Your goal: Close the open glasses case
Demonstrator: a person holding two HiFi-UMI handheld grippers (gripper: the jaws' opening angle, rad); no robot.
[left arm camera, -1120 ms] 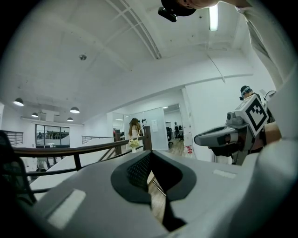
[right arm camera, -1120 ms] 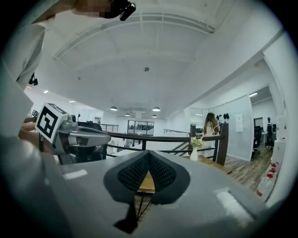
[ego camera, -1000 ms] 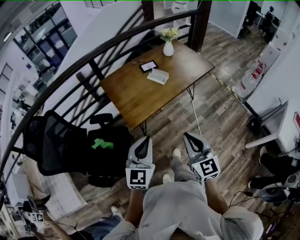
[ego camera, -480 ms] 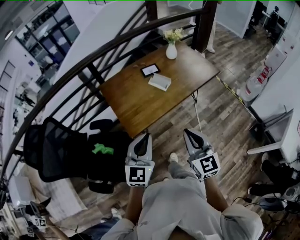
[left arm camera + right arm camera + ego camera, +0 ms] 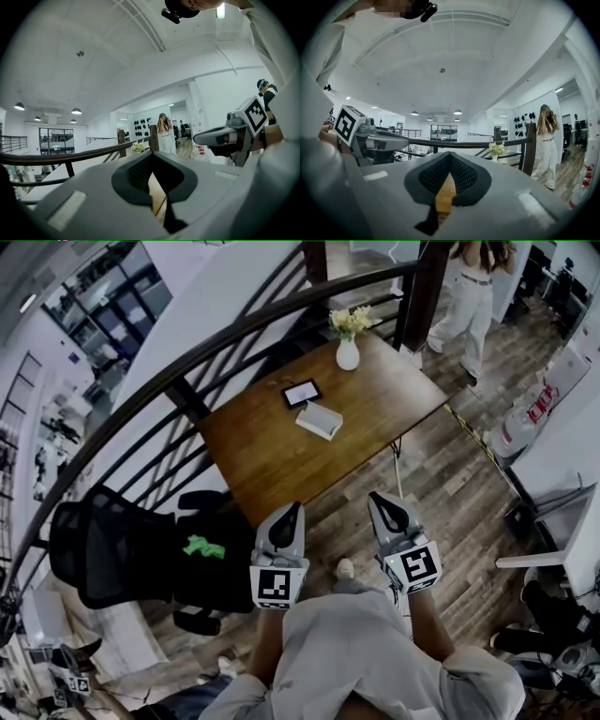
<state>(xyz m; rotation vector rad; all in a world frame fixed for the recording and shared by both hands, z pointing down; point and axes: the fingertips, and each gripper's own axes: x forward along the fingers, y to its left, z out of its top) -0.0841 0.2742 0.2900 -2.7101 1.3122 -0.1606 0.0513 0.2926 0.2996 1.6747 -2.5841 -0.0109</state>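
On the wooden table [image 5: 272, 451] far ahead lie a pale, box-like case [image 5: 319, 419] and, just behind it, a flat dark-rimmed piece with a white inside [image 5: 301, 392]. At this distance I cannot tell whether they are two halves of one open glasses case. My left gripper [image 5: 289, 513] and right gripper [image 5: 383, 504] hang side by side in front of my chest, over the floor and well short of the table. Both are shut with nothing in them. The jaws stand together in the left gripper view [image 5: 152, 161] and the right gripper view [image 5: 450, 164].
A white vase of flowers [image 5: 348, 352] stands at the table's far edge. A dark curved railing [image 5: 187, 362] runs behind it. A black office chair [image 5: 112, 549] with a green thing [image 5: 203, 547] stands at the left. A person in white [image 5: 469, 296] walks at the upper right.
The table has drifted slightly right and nearer in the head view. A person in white has come into sight at the upper right. Both grippers stay shut in front of me.
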